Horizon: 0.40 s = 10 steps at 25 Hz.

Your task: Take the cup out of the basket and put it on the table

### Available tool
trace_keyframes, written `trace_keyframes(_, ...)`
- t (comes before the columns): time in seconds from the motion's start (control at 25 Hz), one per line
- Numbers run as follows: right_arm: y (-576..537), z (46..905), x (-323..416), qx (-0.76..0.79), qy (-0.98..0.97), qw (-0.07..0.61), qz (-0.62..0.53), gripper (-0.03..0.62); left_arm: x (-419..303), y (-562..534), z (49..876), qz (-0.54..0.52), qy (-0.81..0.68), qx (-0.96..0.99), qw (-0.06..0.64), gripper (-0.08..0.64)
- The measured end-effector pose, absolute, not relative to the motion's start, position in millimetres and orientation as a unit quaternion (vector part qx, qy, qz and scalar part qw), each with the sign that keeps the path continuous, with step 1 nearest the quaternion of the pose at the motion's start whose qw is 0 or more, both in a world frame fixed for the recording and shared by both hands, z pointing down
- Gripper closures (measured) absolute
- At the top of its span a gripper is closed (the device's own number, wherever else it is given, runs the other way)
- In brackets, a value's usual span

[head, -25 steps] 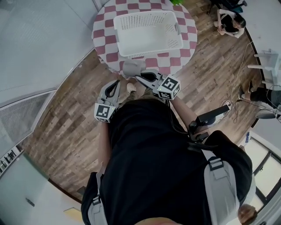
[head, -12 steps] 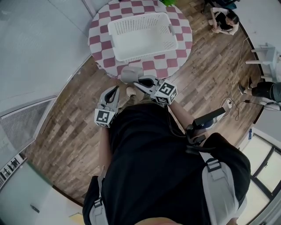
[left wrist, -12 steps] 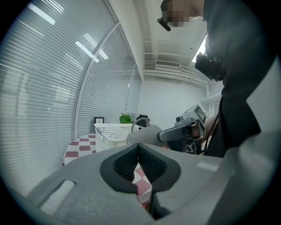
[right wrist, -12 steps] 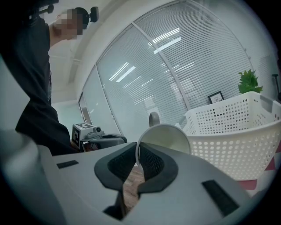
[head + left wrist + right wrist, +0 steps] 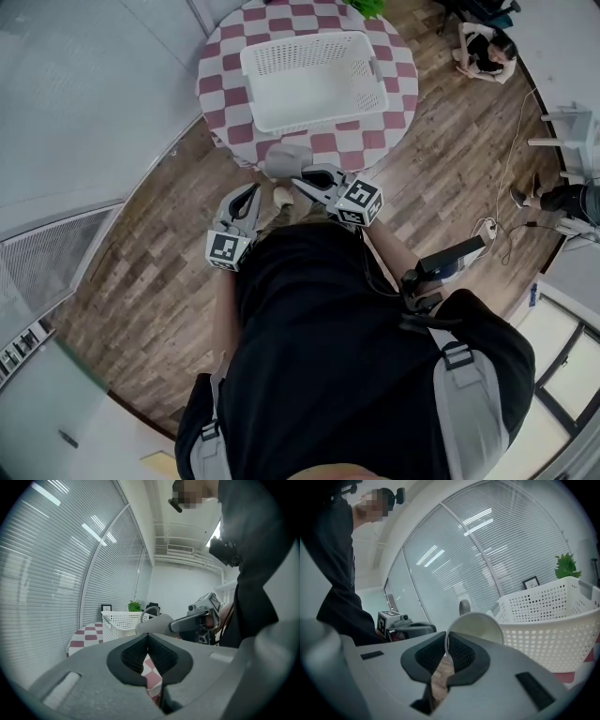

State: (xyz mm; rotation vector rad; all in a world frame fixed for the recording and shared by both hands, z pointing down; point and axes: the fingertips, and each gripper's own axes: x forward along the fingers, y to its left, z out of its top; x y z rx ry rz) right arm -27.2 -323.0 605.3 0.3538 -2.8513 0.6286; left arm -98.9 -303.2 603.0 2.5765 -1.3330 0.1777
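A grey cup (image 5: 286, 159) hangs tilted at the near edge of the round checkered table (image 5: 217, 86), outside the white basket (image 5: 314, 80). My right gripper (image 5: 298, 176) is shut on the cup's rim. In the right gripper view the pads pinch the wall of the cup (image 5: 476, 626), whose mouth faces the camera with the handle on top. My left gripper (image 5: 250, 192) hangs shut and empty over the floor, left of the cup. In the left gripper view the pads (image 5: 148, 644) meet, and the cup (image 5: 154, 624) shows beyond them.
The basket (image 5: 548, 620) fills most of the tabletop, leaving a strip of cloth at the near edge. A green plant (image 5: 567, 566) stands behind it. Glass walls with blinds (image 5: 84, 112) curve along the left. A person (image 5: 487, 47) sits at the far right, with cables on the wood floor.
Only the head camera has drifted a little. Both grippers and the cup keep their places by the table's near edge.
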Motion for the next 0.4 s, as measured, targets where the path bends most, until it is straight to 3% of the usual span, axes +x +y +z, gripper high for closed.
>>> trace_keyframes(0.4,-326.5,605.7,-31.5,0.115,-0.965,0.103,0.213,0.562,-104.5,-308.4,605.3,0.059,-0.457,0.879,0.122,0.555)
